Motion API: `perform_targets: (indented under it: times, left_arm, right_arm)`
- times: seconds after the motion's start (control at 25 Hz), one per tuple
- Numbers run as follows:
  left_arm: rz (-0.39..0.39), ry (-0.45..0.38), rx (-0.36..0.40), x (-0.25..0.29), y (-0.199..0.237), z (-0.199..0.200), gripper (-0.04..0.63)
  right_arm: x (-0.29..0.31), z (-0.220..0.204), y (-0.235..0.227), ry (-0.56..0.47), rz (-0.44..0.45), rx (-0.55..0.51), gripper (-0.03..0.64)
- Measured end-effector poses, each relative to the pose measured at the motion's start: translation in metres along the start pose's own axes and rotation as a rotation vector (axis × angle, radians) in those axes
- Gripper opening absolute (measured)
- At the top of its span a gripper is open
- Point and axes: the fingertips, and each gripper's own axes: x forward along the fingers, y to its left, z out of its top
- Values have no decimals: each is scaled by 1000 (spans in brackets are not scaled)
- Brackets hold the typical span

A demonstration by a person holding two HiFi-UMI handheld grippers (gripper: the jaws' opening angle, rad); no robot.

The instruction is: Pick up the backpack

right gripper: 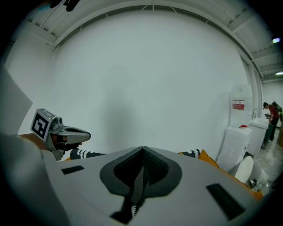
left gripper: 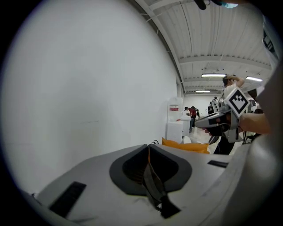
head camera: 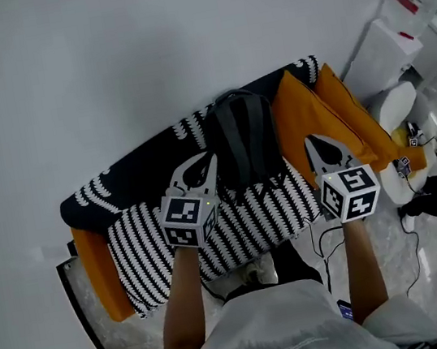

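Note:
A dark backpack stands upright on the black-and-white patterned sofa, leaning on the backrest. My left gripper hovers just left of it, jaws apart by a thin slit with nothing between them. In the left gripper view, a sliver of orange shows through that slit at the left gripper's tips. My right gripper hangs to the backpack's right, over the orange cushion, shut and empty. The right gripper shows its tips pressed together. Neither gripper view shows the backpack.
The sofa backs onto a white wall. A second orange cushion lies at its right end, an orange edge at its left. White cabinets stand to the right. Cables trail on the floor below the seat.

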Motion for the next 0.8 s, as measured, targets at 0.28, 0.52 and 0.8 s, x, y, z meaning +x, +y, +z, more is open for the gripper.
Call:
perform_targets:
  times: [0.28, 0.52, 0.8]
  left_arm:
    - [33, 77, -59, 73, 36, -29, 39]
    - [51, 184, -143, 145, 72, -86, 83]
    - [25, 296, -207, 216, 95, -158, 160]
  right_arm:
    - [94, -23, -26, 108, 108, 0, 5]
    - [185, -73, -54, 243, 184, 65, 73]
    - [271, -131, -88, 354, 198, 84, 102]
